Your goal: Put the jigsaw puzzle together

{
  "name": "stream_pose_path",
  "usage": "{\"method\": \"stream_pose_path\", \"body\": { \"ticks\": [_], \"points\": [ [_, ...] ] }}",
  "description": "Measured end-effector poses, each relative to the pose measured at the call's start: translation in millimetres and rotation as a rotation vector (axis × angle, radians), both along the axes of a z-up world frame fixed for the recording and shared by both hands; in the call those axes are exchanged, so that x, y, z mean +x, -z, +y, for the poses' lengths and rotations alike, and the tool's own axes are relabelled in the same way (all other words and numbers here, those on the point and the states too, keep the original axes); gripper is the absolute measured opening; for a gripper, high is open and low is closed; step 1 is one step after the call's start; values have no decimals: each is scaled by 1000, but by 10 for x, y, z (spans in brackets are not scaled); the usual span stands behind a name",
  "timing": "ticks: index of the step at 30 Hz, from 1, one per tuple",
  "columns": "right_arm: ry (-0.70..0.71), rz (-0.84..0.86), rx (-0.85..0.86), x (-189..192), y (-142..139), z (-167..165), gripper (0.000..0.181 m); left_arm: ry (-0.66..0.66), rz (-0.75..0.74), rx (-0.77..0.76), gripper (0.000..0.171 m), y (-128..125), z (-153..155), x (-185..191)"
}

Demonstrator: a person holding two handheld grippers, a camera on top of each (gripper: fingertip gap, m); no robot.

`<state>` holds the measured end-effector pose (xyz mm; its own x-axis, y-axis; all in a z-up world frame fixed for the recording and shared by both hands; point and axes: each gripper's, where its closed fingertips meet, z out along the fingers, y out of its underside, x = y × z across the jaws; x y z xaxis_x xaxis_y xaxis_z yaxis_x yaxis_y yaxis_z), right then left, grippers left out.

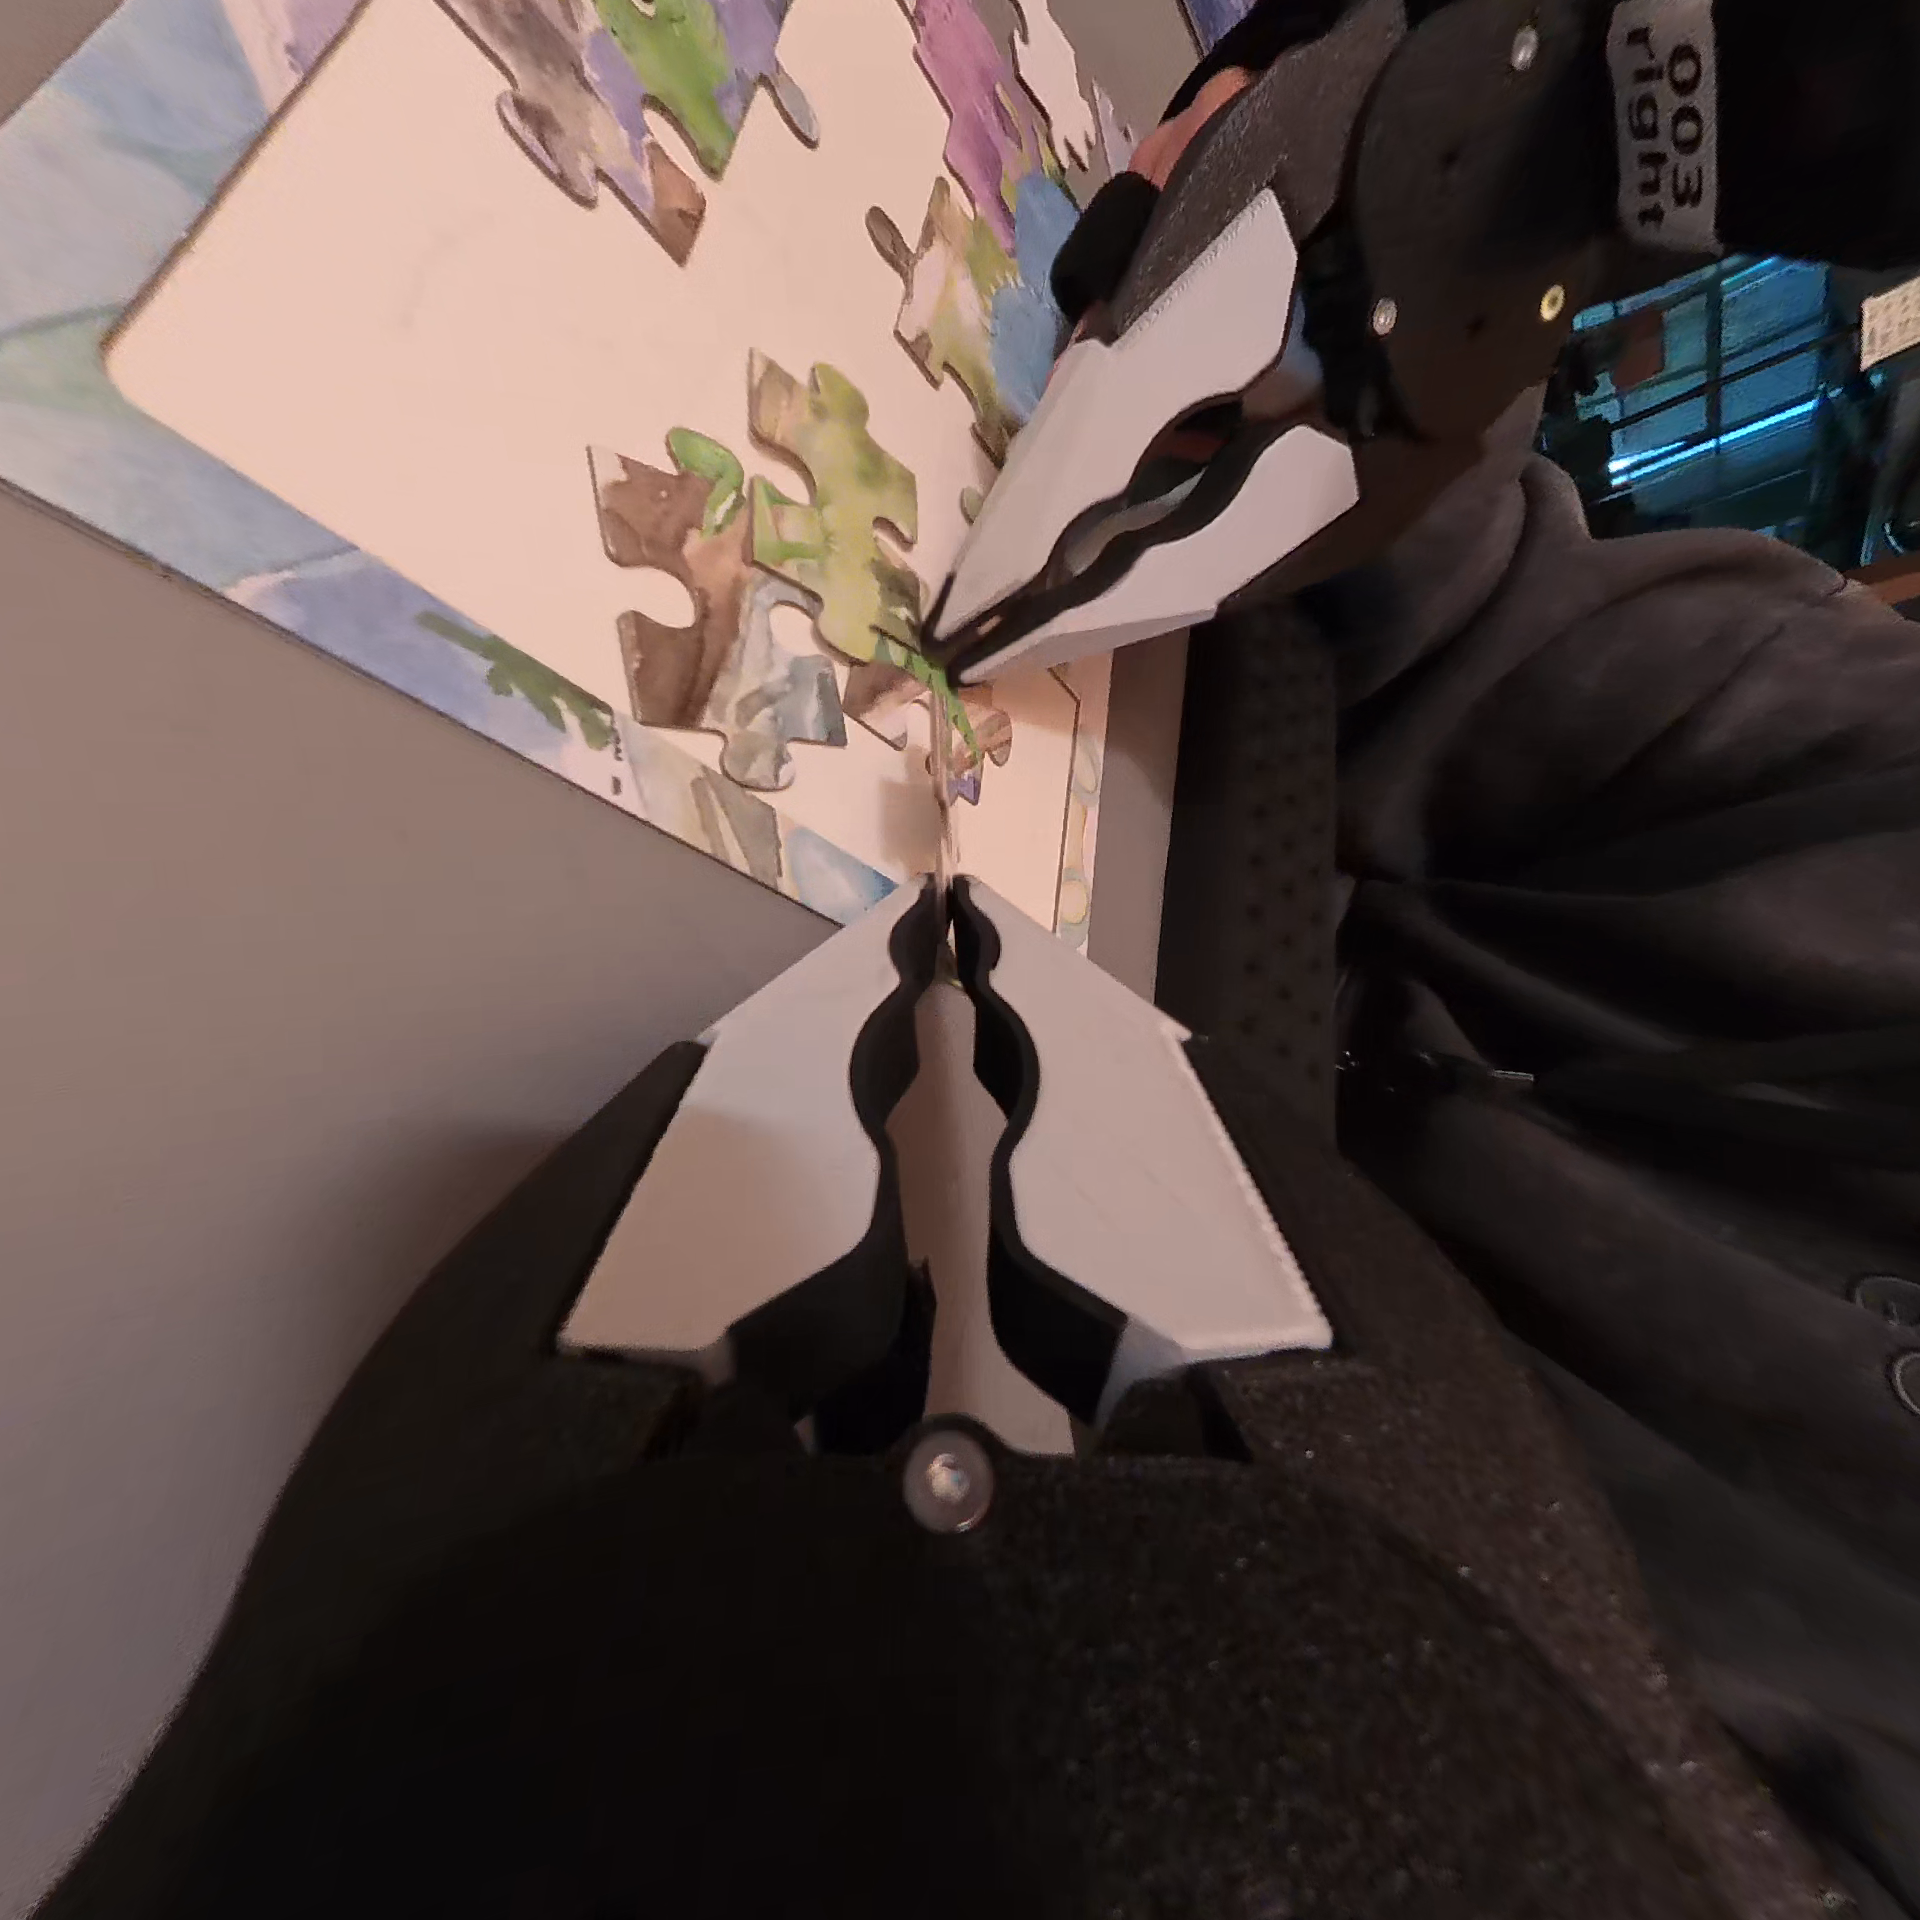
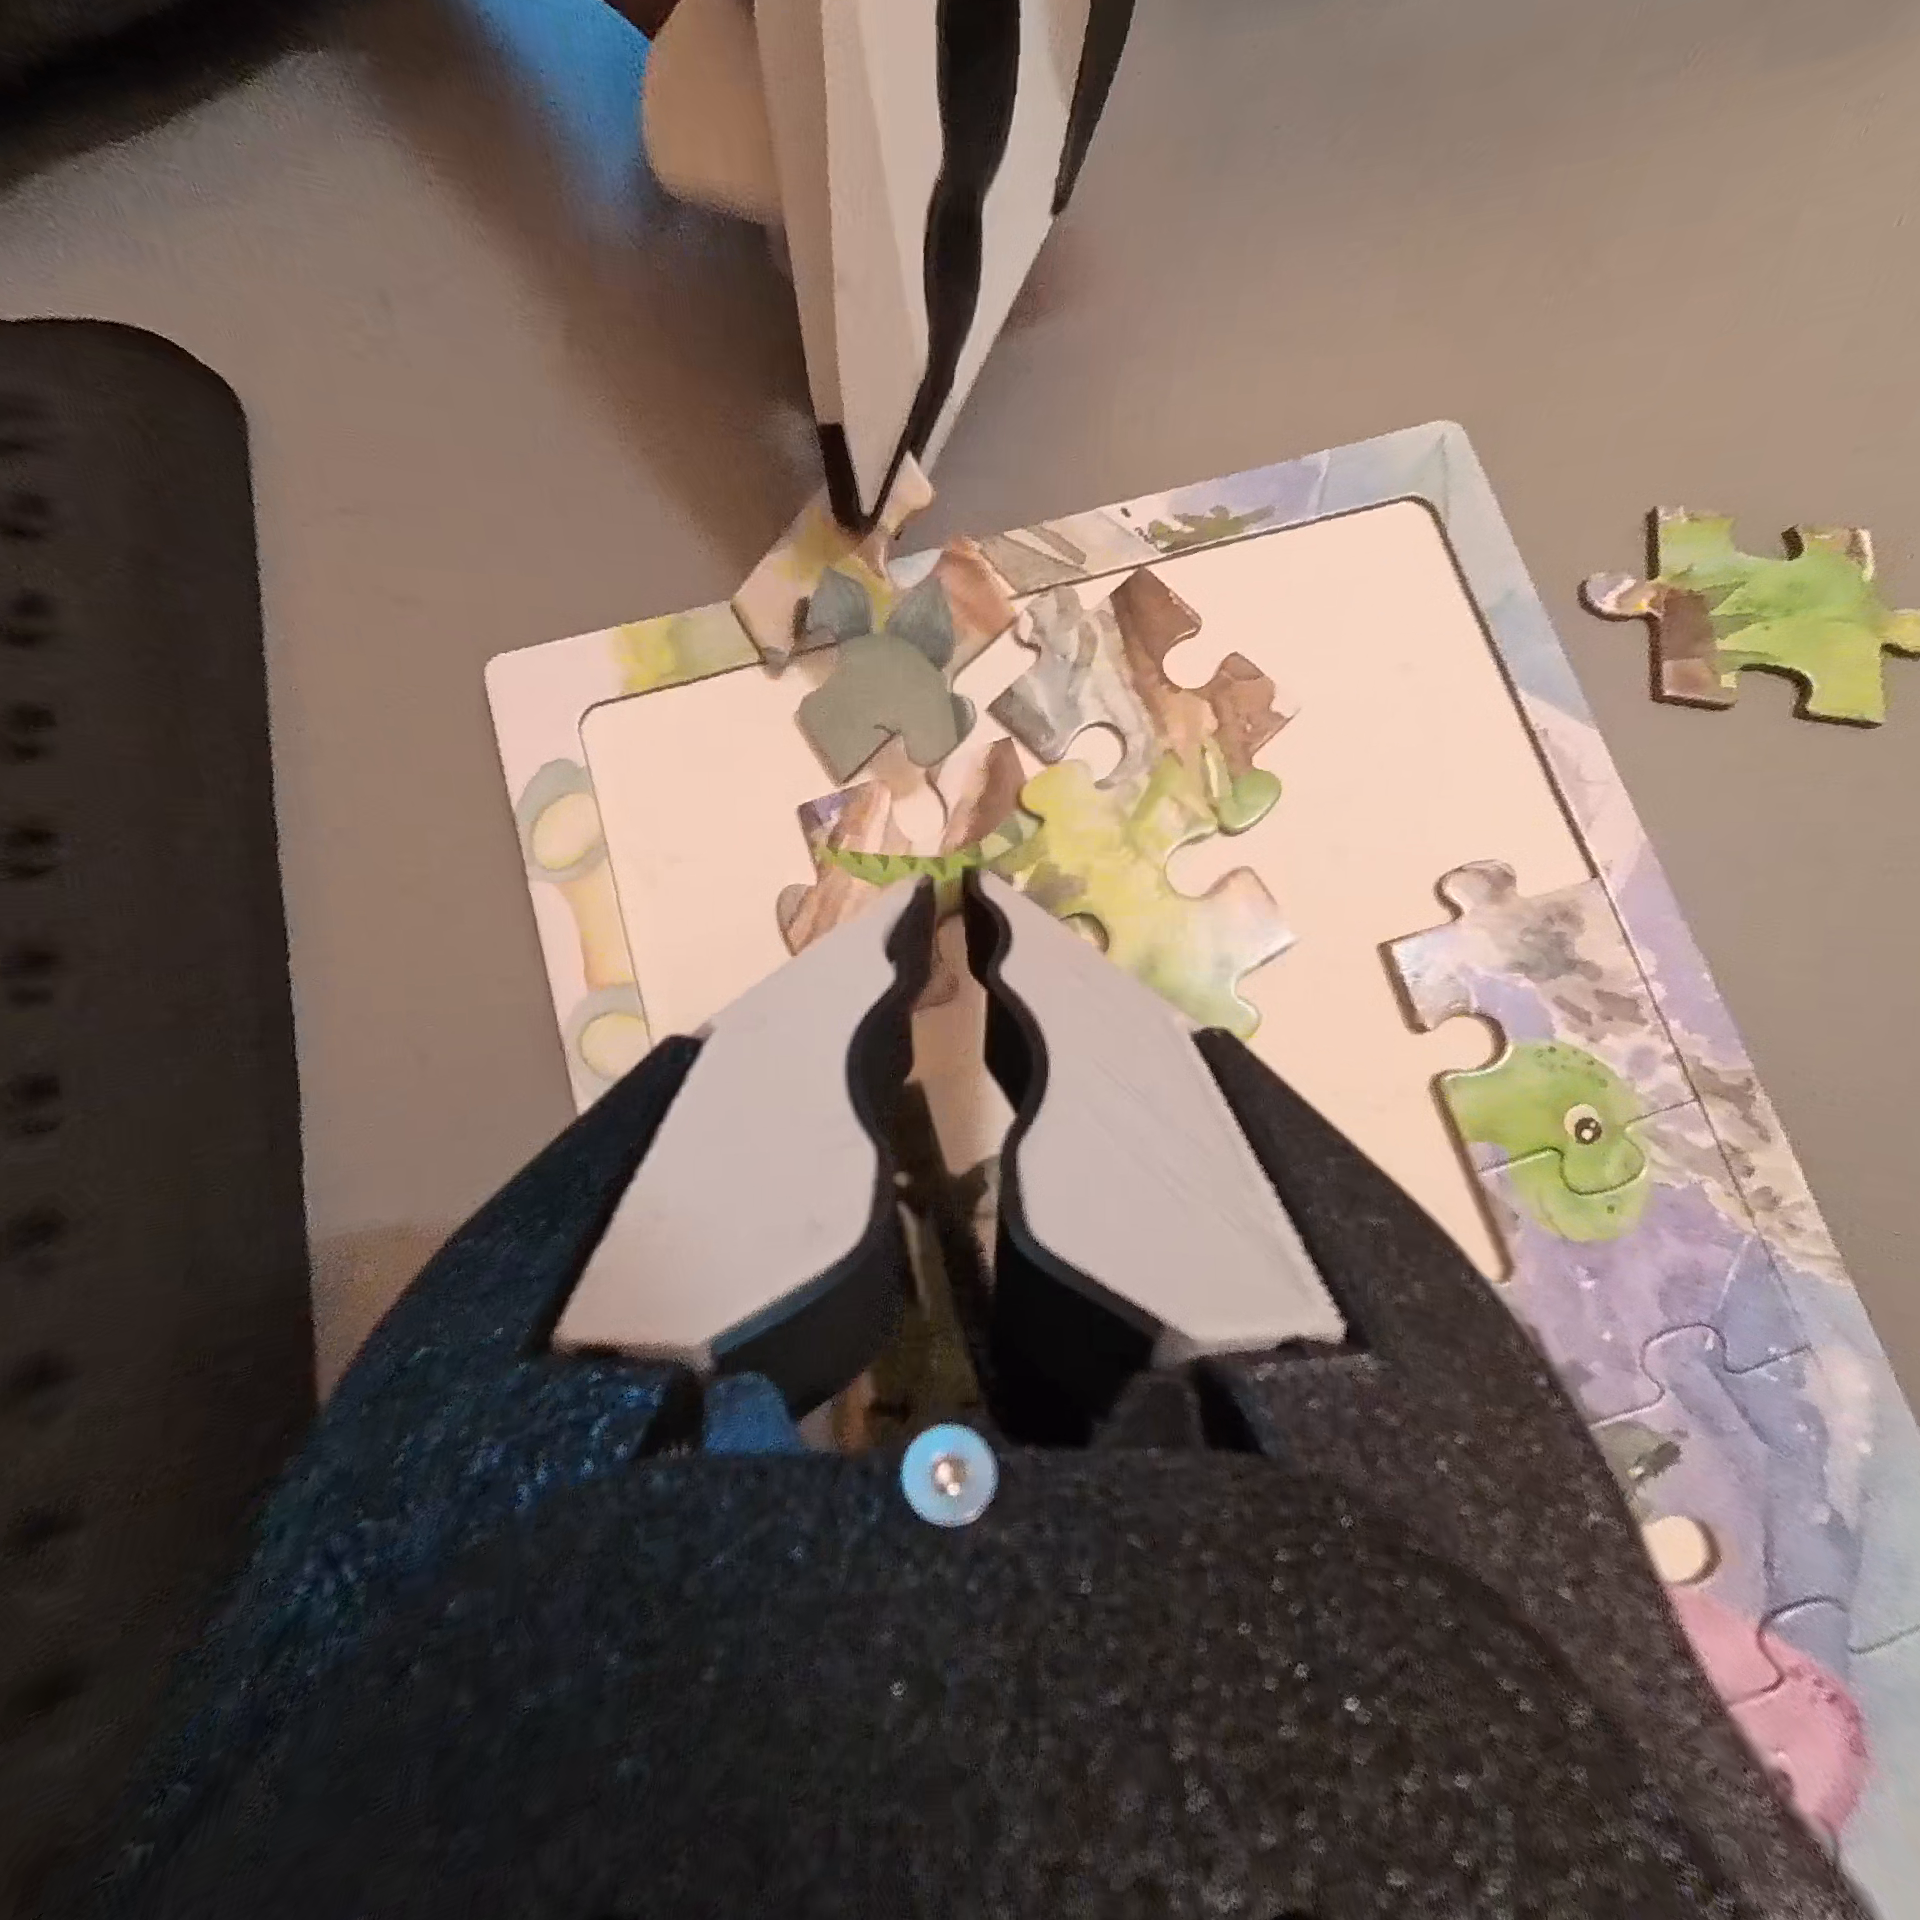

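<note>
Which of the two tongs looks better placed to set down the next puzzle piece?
Left, probably. The left tongs are shut on a puzzle piece hanging over the tray's corner. The right tongs look nearly shut, tips at the loose pieces in the tray, with nothing clearly held.

Loose pieces (image 2: 1132,790) are crowding the near corner of the puzzle tray (image 2: 1538,644), and both grippers are sitting in that same tight spot. Bare tray floor (image 2: 1392,748) is lying open beyond them. One stray piece (image 2: 1766,634) is sitting alone on the grey table (image 2: 1455,260).
</note>
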<state>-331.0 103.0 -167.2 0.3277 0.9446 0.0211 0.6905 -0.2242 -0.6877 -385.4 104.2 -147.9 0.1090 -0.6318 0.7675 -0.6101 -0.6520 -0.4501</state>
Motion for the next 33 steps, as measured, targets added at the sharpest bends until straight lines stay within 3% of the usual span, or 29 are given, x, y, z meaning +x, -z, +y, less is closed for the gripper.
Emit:
{"method": "stream_pose_path", "body": {
  "ticks": [10, 13, 16, 19, 24, 30, 32, 33],
  "points": [
    [80, -74, 66, 201, -14, 233, 2, -10, 27, 13, 4, 60, 48, -43],
    [69, -41, 111, 209, -127, 277, 23, -10, 29, 27, 4, 55, 51, -46],
    [-7, -24, 49, 204, -167, 276, 49, -7, 28, 28, 4, 60, 48, -43],
    [-79, 8, -9, 217, -220, 354, 59, -1, 27, 16, 5, 82, 43, -49],
    [-152, -115, 10, 231, -38, 550, 58, 0, 17, -22, 6, 124, 54, -62],
    [-199, -136, -71, 196, 44, 482, 39, -4, 12, -33, 6, 126, 65, -57],
    [-205, -151, -76, 243, 34, 455, 16, -2, 9, -36, 6, 125, 64, -53],
    [-194, -170, -56, 290, 23, 475, 15, -2, 9, -37, 6, 125, 64, -53]
  ]
}}
